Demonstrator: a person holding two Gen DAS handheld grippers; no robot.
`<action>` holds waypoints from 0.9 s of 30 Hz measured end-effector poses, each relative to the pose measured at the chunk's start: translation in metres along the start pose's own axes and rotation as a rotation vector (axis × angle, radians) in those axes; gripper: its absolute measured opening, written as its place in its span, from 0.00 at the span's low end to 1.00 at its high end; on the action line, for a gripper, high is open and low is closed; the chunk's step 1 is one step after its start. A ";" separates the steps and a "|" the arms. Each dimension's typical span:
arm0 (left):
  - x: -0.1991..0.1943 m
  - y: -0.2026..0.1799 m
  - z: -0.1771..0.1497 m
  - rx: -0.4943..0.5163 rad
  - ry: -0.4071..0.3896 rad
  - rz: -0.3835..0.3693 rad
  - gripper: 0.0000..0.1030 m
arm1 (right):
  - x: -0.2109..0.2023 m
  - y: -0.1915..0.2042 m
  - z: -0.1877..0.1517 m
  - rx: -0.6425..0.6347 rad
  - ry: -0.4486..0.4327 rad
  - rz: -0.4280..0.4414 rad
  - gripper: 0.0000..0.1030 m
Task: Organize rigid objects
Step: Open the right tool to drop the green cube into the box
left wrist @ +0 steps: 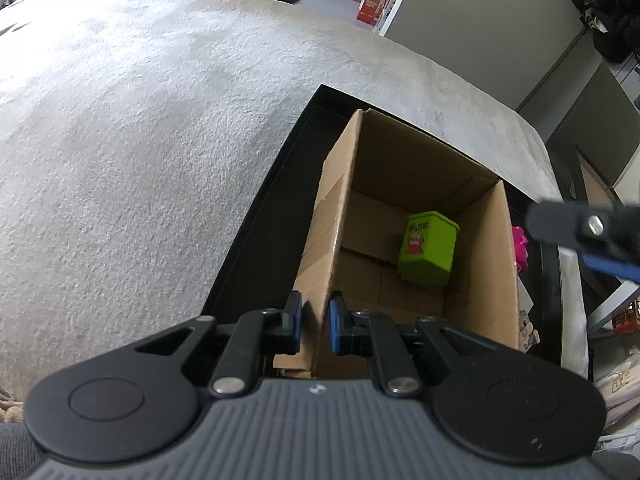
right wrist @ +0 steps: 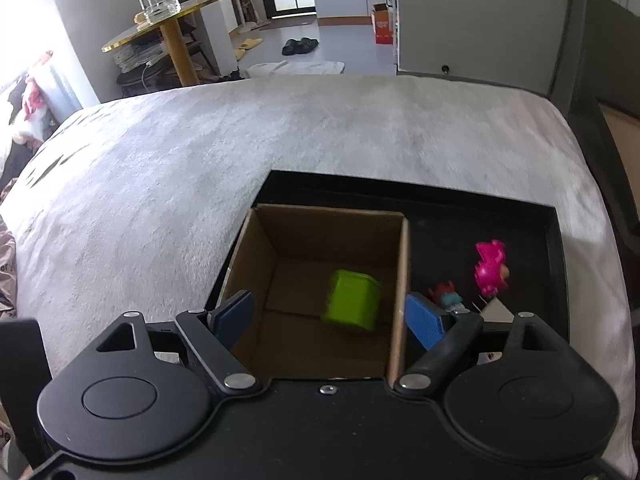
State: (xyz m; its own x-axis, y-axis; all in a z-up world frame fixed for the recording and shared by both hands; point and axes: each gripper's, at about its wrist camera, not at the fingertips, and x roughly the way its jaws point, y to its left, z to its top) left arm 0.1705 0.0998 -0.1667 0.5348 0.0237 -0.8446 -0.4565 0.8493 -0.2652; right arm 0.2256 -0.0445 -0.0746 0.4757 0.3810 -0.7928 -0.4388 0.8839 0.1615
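Observation:
An open cardboard box point(left wrist: 352, 184) stands in a black tray point(left wrist: 256, 216) on a grey blanket. A green square tin point(left wrist: 428, 249) lies on the box floor. My left gripper point(left wrist: 315, 322) is shut on the box's left wall near its front corner. My right gripper point(right wrist: 328, 320) is open and empty above the box point(right wrist: 256, 264), its fingers straddling the box opening; the tin point(right wrist: 352, 300) shows blurred below it. One right finger point(left wrist: 568, 228) shows at the left wrist view's right edge. A pink toy figure point(right wrist: 491, 267) and a small red-and-blue figure point(right wrist: 446, 296) lie in the tray point(right wrist: 440, 208) right of the box.
The grey blanket point(right wrist: 240, 152) covers the surface around the tray. A white card point(right wrist: 496, 310) lies in the tray near the figures. Beyond the surface stand a round gold table with glass jars point(right wrist: 160, 12), slippers point(right wrist: 300, 45) and an orange box point(right wrist: 382, 24) on the floor.

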 end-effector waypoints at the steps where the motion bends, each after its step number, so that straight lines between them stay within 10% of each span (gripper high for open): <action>1: 0.000 0.000 0.000 0.003 -0.001 0.002 0.12 | -0.002 -0.003 -0.002 0.006 0.000 -0.004 0.80; 27: 0.006 -0.026 -0.005 0.171 0.015 0.215 0.11 | -0.039 -0.085 -0.048 0.171 -0.123 -0.123 1.00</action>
State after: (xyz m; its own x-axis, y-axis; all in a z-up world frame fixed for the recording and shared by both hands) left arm 0.1816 0.0753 -0.1677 0.4272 0.2061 -0.8803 -0.4308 0.9025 0.0022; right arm 0.2077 -0.1479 -0.0861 0.6116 0.2885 -0.7367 -0.2415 0.9548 0.1734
